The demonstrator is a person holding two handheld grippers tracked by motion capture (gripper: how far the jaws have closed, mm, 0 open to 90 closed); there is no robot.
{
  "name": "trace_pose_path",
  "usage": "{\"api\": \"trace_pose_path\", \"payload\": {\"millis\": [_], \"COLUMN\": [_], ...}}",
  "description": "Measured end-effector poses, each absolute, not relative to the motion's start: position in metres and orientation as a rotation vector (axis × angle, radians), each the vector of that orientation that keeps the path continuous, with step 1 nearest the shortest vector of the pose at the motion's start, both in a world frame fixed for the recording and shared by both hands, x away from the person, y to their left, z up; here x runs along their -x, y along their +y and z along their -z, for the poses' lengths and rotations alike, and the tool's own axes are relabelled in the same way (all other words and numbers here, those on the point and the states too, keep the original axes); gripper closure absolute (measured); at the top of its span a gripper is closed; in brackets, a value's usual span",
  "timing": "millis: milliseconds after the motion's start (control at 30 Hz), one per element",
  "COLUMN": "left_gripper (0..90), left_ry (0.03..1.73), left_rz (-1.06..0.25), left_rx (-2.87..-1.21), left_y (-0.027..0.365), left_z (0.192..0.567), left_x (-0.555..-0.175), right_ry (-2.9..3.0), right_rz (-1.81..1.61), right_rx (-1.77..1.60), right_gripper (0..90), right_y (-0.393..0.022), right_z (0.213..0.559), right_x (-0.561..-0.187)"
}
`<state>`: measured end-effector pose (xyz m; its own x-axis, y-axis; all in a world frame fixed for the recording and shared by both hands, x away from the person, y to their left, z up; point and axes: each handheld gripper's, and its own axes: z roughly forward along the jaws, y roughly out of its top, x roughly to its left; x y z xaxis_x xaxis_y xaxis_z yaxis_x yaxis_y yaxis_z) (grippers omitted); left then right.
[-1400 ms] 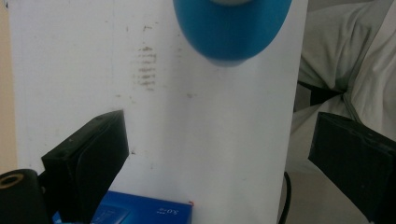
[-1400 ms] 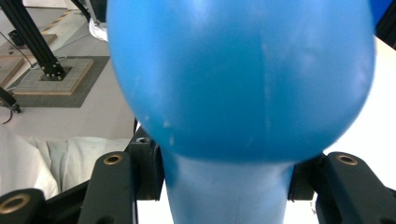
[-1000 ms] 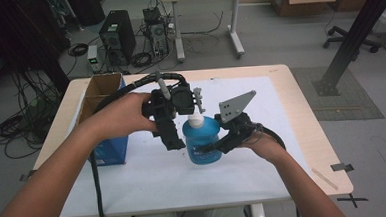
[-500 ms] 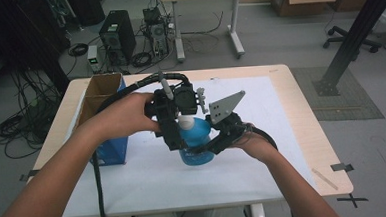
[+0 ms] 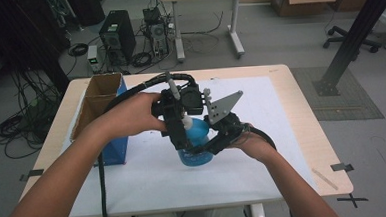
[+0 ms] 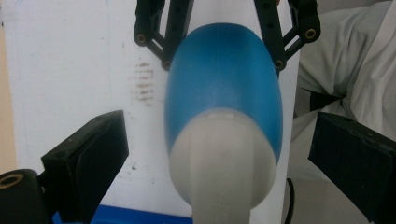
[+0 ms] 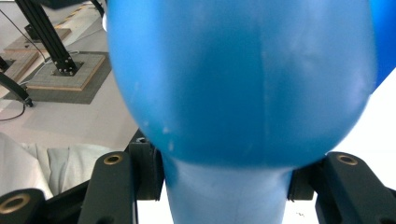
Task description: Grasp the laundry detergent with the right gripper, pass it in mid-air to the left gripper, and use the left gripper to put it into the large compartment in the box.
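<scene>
Blue bottle smooth plastic (white top matt); box cardboard; table wood.

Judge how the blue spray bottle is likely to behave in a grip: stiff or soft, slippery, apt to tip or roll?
The blue spray bottle is probably stiff plastic: its rounded wall shows no dent where the right tool clamps it. Its smooth, bulging surface may slip between flat pads. Laid down, the round body could roll; upright, the white top may make it tippy.

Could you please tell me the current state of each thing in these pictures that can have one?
Blue bottle: tilted, white top on, gripped.
Right gripper: shut on the bottle.
Left gripper: open, jaws either side of the white top.
Cardboard box: flaps open.
</scene>
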<state>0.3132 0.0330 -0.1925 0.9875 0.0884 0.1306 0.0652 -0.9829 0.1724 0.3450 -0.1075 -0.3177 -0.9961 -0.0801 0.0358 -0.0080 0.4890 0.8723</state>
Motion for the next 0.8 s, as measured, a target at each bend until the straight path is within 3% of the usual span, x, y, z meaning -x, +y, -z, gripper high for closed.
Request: {"api": "trace_pose_path", "payload": {"millis": [333, 800], "left_gripper": [6.3, 16.8], "left_ry": [0.111, 0.088], "left_rz": [-0.202, -0.168], "left_rx": [-2.980, -2.991], "left_y": [0.029, 0.027], "left_z": [0.199, 0.205], "left_x": [-0.316, -0.316], "right_ry": [-2.646, -2.639], "right_rz": [1.551, 1.554], "right_rx": [-0.074, -0.070], "right_gripper": [43.7, 43.6], "right_y": [-0.108, -0.110], "right_z": [0.317, 0.316], "right_x": [-0.346, -0.346]}}
